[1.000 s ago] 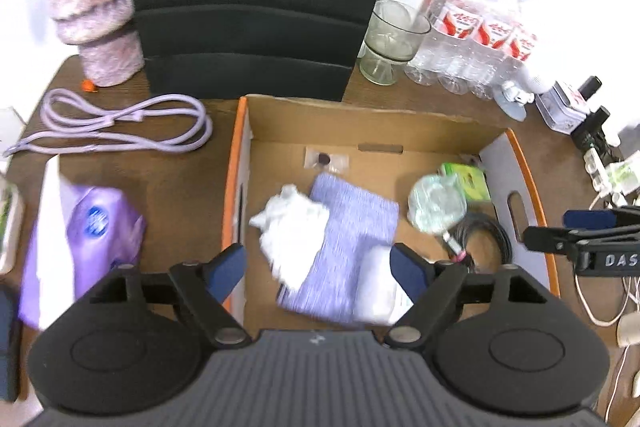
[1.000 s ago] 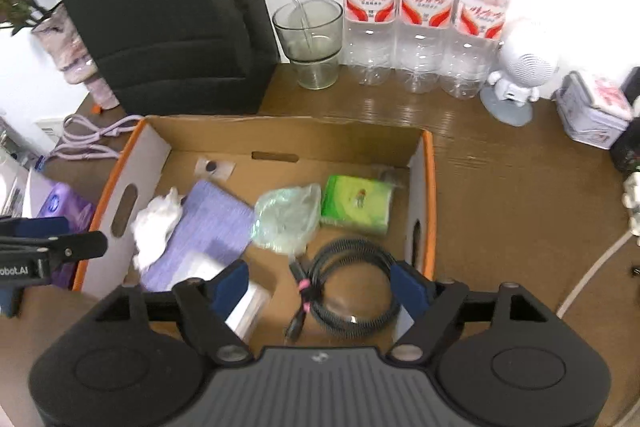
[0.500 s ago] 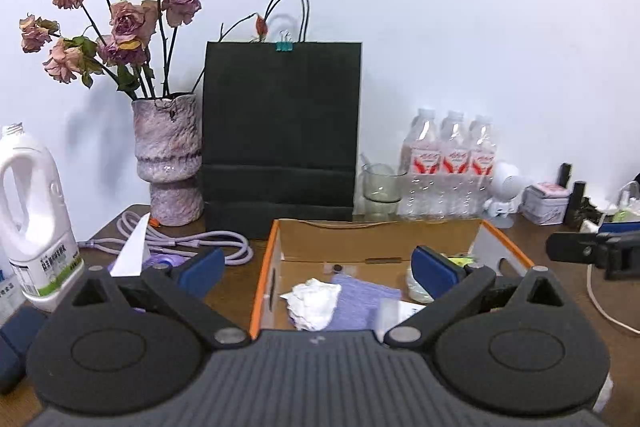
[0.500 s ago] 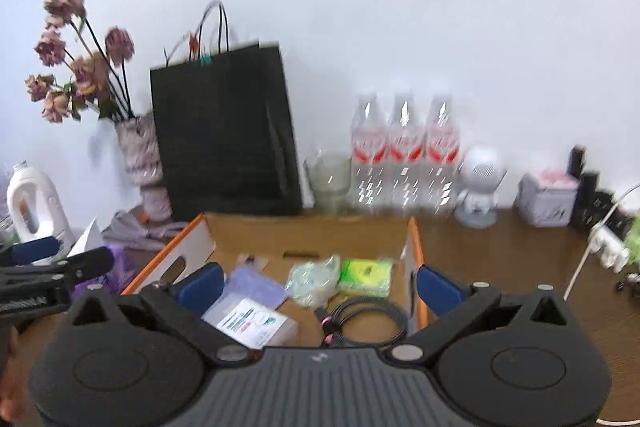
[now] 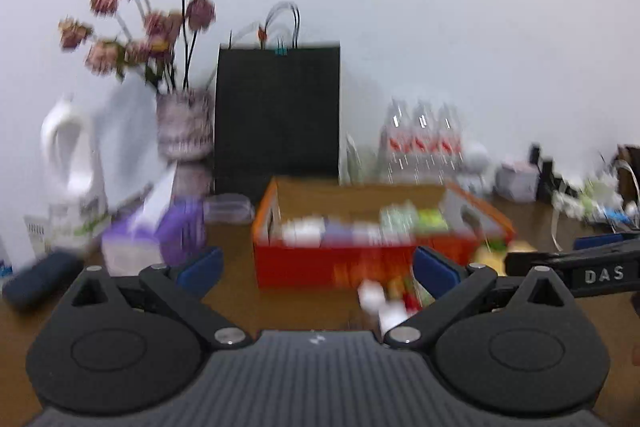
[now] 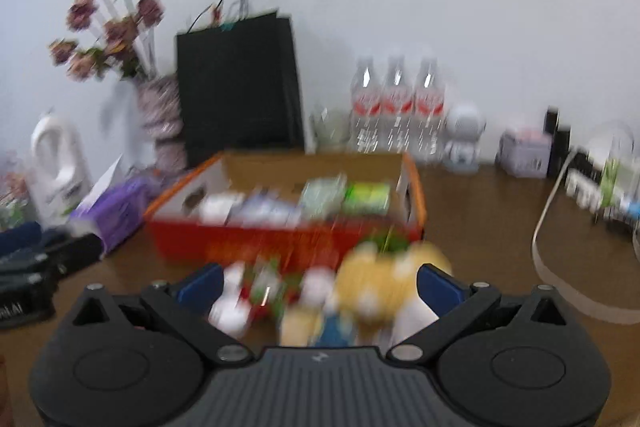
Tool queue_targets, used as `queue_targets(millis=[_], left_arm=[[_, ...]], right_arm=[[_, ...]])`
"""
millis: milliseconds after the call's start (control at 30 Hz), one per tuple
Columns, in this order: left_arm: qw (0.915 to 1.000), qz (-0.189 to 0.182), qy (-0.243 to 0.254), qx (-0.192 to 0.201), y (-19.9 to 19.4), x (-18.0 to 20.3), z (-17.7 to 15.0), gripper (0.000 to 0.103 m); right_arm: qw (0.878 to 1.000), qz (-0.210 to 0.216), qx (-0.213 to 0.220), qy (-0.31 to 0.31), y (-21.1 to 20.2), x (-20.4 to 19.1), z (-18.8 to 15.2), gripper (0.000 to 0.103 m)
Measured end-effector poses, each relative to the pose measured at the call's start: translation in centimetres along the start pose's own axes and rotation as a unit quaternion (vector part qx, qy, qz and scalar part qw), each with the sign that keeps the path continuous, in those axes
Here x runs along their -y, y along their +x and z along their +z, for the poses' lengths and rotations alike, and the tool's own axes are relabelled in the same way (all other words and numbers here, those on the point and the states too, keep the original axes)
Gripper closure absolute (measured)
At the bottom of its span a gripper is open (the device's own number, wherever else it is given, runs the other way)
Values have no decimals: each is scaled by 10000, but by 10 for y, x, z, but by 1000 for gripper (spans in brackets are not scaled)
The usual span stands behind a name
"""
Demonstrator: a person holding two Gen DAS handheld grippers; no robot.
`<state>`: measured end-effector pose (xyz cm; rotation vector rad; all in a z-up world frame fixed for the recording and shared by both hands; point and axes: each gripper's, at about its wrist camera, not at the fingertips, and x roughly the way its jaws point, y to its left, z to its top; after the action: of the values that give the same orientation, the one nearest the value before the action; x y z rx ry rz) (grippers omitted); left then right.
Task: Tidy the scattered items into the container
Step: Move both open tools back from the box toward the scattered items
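Both grippers, left gripper [image 5: 316, 269] and right gripper [image 6: 318, 285], are gaping wide, holding nothing; blurred yellow toy [image 6: 384, 283], lower centre, is risking a mistimed grasp before the box [image 6: 280, 247].

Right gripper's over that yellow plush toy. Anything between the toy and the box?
Only the box's own red front wall. The plush toy lies on the table just in front of it, between the open right gripper's fingers, so it must be lifted over. Frames are blurred.

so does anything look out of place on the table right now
Yes: a yellow plush toy and a small red-and-white item lie on the table in front of the orange box, not inside it. Blur hides details.
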<state>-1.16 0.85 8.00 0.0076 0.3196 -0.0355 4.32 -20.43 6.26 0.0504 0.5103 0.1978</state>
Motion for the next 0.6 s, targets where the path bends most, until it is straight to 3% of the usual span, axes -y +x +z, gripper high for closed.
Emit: queue_targets(millis=[133, 333, 500, 600], left_arm=[[9997, -63, 20, -255, -32, 4, -41, 0], [9975, -216, 65, -663, -56, 5, -62, 0], [9954, -396, -32, -874, -23, -5, -55, 4], [9938, -582, -27, -945, 11, -10, -42, 20]], right_arm=[[9993, -24, -377, -24, -21, -9, -46, 0], [9976, -71, -618, -302, -50, -20, -94, 0], [9971, -106, -601, -451, -60, -16, -102, 3], [9977, -60, -534, -423, -59, -12, -94, 5]])
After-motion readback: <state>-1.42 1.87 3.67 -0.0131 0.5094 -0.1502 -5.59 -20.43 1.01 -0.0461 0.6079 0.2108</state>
